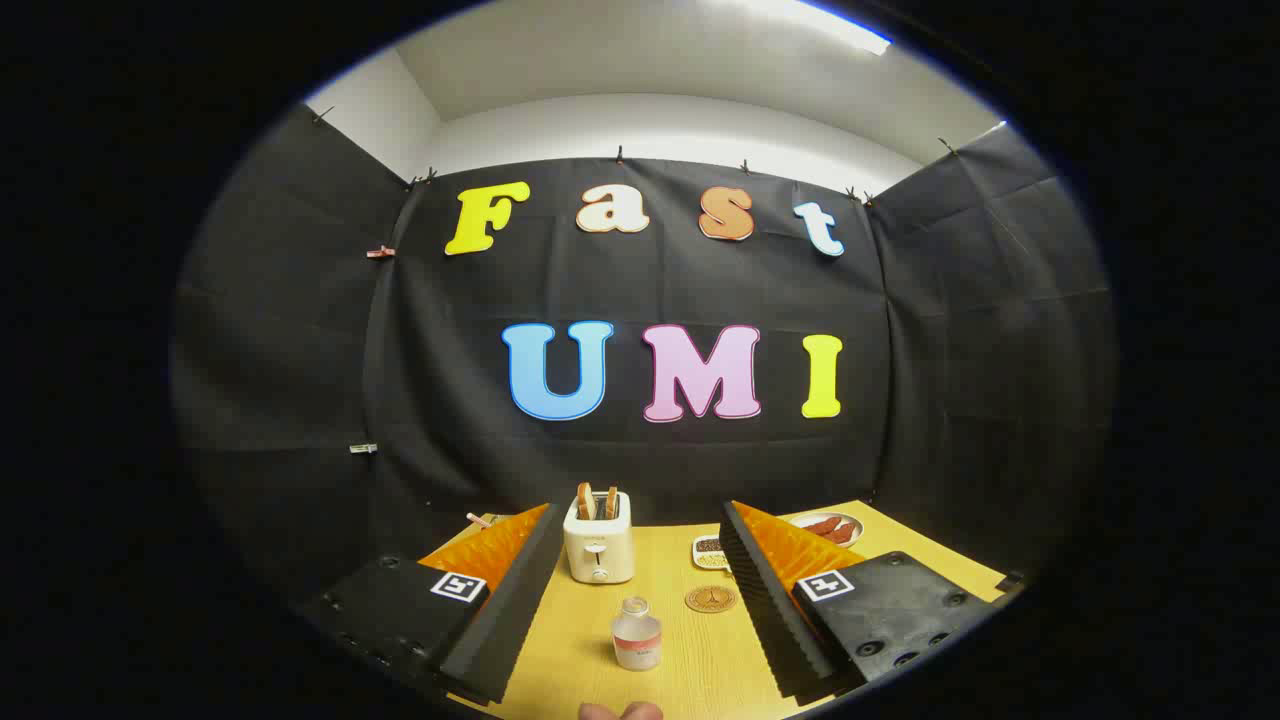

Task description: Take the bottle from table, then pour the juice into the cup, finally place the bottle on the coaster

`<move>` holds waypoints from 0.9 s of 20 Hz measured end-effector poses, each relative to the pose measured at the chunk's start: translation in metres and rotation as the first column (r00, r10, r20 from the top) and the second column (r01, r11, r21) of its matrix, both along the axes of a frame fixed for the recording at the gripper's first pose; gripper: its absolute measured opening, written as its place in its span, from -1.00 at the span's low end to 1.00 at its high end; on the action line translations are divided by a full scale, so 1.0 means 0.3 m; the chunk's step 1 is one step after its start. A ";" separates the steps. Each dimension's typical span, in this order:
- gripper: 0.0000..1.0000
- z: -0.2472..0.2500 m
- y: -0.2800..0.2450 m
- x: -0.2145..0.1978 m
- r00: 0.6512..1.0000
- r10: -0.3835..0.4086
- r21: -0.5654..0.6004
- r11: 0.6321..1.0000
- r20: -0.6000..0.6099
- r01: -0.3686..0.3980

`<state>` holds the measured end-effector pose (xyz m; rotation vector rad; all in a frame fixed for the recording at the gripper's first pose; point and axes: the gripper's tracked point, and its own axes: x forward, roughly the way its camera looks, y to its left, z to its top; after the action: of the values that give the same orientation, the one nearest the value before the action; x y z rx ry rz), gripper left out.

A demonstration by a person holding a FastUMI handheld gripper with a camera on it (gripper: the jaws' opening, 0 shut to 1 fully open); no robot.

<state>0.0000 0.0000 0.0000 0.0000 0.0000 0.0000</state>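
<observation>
From my seat I see the tool (640, 600) hanging above the worktop (690, 660), its two fingers spread wide apart and gripping nothing. The left finger (505, 625) and the right finger (770, 615) run up from the lower part of the frame on either side of a broad gap.

The bottle (636, 633) stands upright on the worktop in that gap, low in the centre of the frame, touching neither finger. It is small and clear, with a pale cap and a band around its lower half; I cannot make out what is inside it.

The coaster (711, 599), a round brownish disc, lies flat just up and to the right of the bottle, close to the inner edge of the right finger.

Farther back, near the middle of the frame, a cream toaster (598, 550) stands with two slices of toast (596, 501) sticking out of its slots. To its right, beside the right finger's tip, sits a small white dish (708, 550) with something dark in it. Beyond the right finger, a plate (830, 527) holds reddish-brown pieces of food that I cannot identify.

At the very bottom centre of the frame, below the bottle, a bit of a person's fingertips (620, 711) peeks in.

I cannot pick out the cup in this view.
</observation>
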 end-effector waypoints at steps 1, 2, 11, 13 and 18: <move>0.93 0.002 0.003 -0.006 1.000 0.002 0.006 1.000 0.002 -0.002; 0.93 0.004 -0.002 -0.014 1.000 0.000 0.008 1.000 0.004 0.000; 0.94 0.012 -0.032 -0.006 1.000 -0.013 0.006 1.000 0.019 0.012; 0.94 0.006 -0.025 -0.001 1.000 -0.010 0.011 1.000 0.021 0.010; 0.94 -0.013 -0.030 0.009 1.000 -0.025 -0.010 1.000 0.015 0.025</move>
<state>0.0026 -0.0090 -0.0040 -0.0103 -0.0147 -0.0254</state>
